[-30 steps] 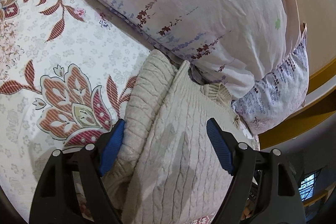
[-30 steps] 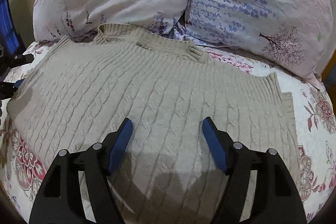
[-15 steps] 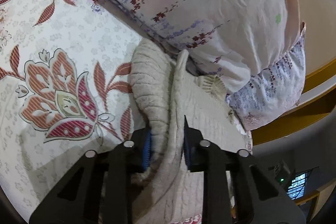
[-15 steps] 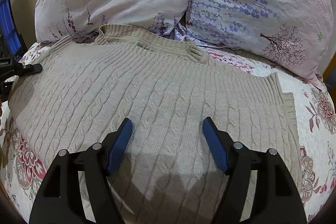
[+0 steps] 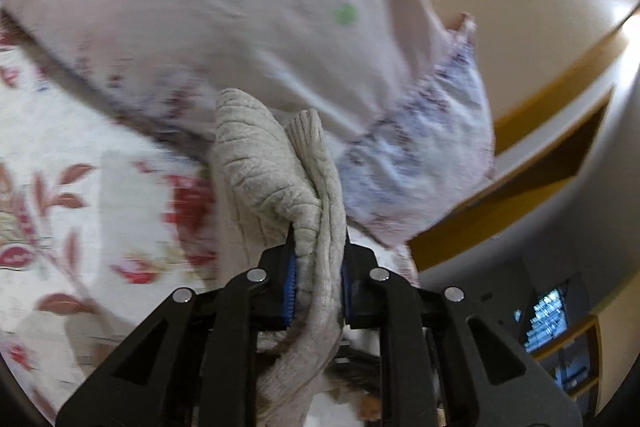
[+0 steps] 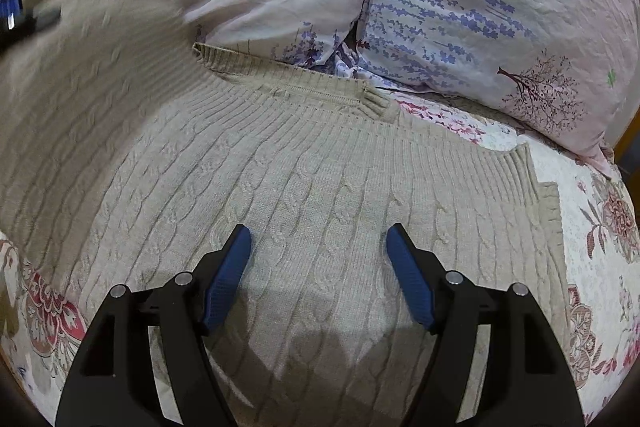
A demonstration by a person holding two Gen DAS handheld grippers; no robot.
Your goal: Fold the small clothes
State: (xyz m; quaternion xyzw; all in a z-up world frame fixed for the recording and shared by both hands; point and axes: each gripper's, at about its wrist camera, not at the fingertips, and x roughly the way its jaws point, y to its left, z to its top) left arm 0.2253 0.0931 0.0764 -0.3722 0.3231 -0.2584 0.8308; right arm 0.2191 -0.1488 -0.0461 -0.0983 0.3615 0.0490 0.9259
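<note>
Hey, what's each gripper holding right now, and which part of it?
The left gripper pinches the beige sweater by its bunched side edge. The right gripper is open, holding nothing.

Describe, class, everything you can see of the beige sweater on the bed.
The sweater is a beige cable-knit with a ribbed collar and ribbed edges. Most of it lies spread flat on the flowered bedspread, its collar end against the pillows. Its left side is raised off the bed and blurred. The left gripper has its jaws shut on a bunched fold of that side. The right gripper hangs over the middle with jaws open, holding nothing.
</note>
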